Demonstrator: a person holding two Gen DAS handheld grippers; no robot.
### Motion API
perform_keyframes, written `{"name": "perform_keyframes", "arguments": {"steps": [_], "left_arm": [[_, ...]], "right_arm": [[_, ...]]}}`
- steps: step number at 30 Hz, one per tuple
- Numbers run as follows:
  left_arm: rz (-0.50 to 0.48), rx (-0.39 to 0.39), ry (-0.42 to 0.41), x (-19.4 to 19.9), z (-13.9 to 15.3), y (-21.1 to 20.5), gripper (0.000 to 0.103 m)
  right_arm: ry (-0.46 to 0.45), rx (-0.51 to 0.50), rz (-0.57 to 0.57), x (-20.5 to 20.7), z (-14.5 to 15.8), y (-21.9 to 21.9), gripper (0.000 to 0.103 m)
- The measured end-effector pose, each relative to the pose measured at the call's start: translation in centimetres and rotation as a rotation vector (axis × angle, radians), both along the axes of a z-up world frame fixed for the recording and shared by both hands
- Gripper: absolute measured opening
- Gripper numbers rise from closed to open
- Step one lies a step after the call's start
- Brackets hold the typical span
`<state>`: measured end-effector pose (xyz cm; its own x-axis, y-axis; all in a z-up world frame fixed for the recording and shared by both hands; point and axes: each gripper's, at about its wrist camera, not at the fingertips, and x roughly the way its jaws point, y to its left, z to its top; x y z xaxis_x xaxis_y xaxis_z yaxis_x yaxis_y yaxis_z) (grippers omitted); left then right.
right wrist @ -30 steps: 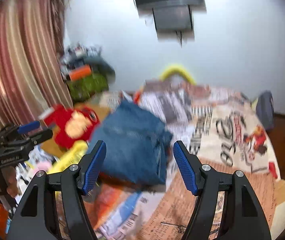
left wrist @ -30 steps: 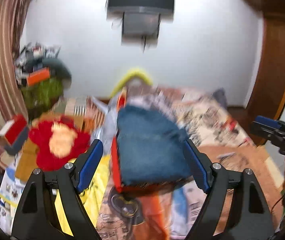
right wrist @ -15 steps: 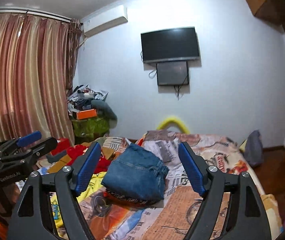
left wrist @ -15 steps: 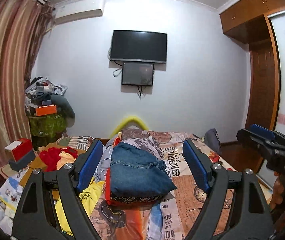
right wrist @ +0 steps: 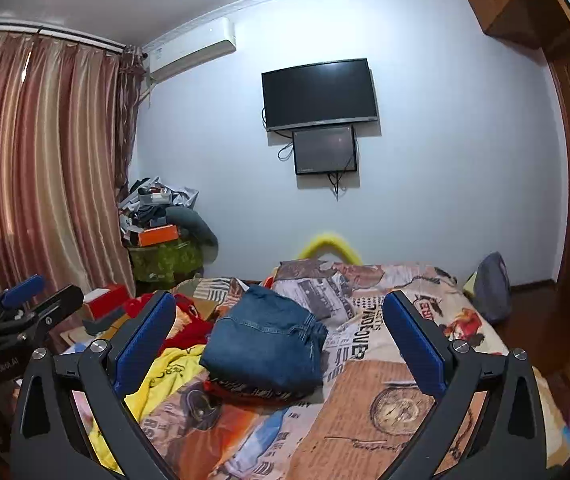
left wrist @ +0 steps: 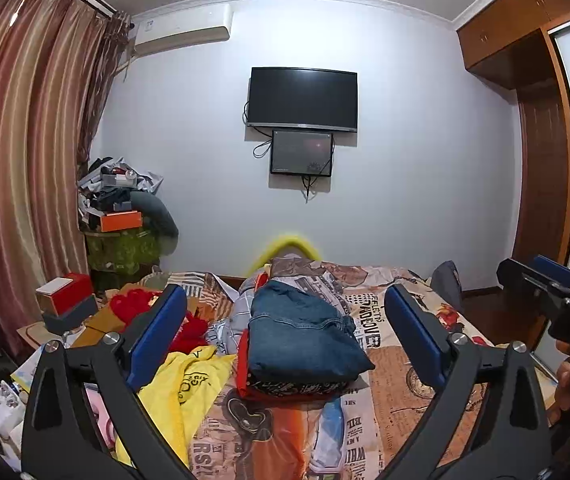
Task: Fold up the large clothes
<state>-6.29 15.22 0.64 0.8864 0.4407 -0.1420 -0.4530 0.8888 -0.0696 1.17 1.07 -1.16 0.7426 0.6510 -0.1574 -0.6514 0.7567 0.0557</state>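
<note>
Now, with the folded jeans (left wrist: 305,340) resting on a stack on the bed (left wrist: 405,380), both the left gripper (left wrist: 285,340) and right gripper (right wrist: 281,340), empty with jaws opening, should approach the yellow garment (left wrist: 189,384) low and grab its edges.

Folded blue jeans (right wrist: 263,346) sit atop a red garment (right wrist: 221,389) at the centre of a patterned bed (right wrist: 389,404). The right hand-held gripper (right wrist: 281,344) hangs above, its jaws opening with nothing between them. At nine o'clock, the left hand-held gripper (right wrist: 25,304) juts in.
</note>
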Motion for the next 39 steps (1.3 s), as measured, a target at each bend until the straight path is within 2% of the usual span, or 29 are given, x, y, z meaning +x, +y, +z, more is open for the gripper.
{"name": "perform_keyframes", "arguments": {"steps": [10,39], "left_arm": [[0.014,0.023,0.022,0.6,-0.5,-0.3,0.102],[-0.01,-0.004,0.052,1.8,-1.3,-0.1,0.102]], "right_arm": [[-0.003,-0.01,0.01,-0.8,-0.6,-0.4,0.103],[0.038,-0.02,0.014,-0.3,-0.6,-0.5,0.103]]}}
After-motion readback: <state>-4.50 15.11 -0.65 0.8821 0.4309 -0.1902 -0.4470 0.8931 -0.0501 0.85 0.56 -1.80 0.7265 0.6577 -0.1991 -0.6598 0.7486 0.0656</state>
